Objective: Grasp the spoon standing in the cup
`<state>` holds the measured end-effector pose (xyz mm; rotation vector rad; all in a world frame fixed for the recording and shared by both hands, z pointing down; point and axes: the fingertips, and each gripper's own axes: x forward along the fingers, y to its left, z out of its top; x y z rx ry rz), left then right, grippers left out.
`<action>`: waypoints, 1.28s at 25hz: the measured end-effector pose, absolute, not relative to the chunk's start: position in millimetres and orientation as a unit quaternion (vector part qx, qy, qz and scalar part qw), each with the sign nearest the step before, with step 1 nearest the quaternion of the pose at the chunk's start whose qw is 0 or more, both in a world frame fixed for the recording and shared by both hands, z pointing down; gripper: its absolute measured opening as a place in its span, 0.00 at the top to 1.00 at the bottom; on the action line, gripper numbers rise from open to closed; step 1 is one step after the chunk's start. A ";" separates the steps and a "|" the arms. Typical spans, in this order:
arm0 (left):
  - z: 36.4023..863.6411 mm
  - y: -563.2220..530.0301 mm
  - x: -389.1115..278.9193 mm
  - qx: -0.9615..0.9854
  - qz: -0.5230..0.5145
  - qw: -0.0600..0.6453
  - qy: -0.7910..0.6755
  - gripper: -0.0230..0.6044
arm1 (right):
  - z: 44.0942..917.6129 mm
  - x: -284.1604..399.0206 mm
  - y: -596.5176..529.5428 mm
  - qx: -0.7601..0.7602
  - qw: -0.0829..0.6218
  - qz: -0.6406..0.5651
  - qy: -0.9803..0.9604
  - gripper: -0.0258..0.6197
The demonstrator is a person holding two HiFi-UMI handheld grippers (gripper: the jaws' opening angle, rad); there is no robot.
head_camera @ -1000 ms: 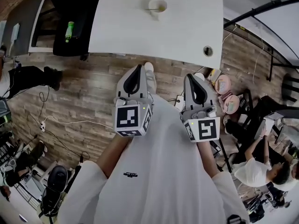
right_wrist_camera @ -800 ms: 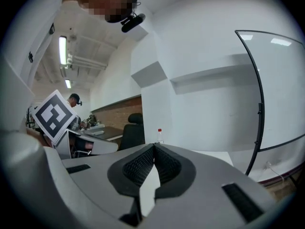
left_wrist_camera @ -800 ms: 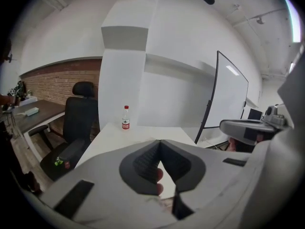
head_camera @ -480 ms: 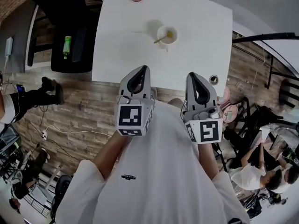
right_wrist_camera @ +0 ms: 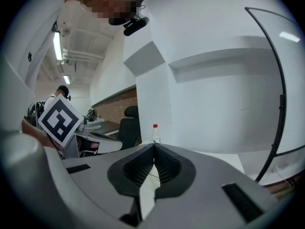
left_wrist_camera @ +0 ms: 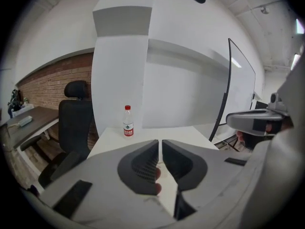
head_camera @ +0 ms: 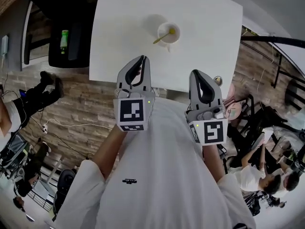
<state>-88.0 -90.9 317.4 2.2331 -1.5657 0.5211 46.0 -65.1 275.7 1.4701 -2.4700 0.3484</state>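
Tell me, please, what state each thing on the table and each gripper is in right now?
cup: upright on the table, spoon inside.
spoon: leaning in the cup, not grasped.
bottle: upright, red cap on.
left gripper: jaws a slit apart, just been opening, nothing between them.
right gripper: jaws together, empty.

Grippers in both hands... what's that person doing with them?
A person holds the left gripper and the right gripper over the near edge of a white table. Farther along the table stands a cup with a spoon in it, and nothing touches it yet. The left gripper's fingers have just been opening a crack, with nothing between them. The right gripper is shut and empty.
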 end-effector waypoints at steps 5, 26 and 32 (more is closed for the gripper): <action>333.5 -94.3 -78.9 0.791 0.208 0.185 -0.545 0.84 | 284.7 47.2 -72.3 0.485 0.126 0.131 -0.855 0.96; 430.9 -127.8 -63.4 0.795 0.271 0.172 -0.515 0.76 | 369.3 39.6 -79.3 0.484 0.122 0.190 -0.846 0.96; 446.7 -133.4 -57.5 0.799 0.277 0.166 -0.508 0.73 | 388.0 52.9 -79.1 0.505 0.123 0.201 -0.831 0.96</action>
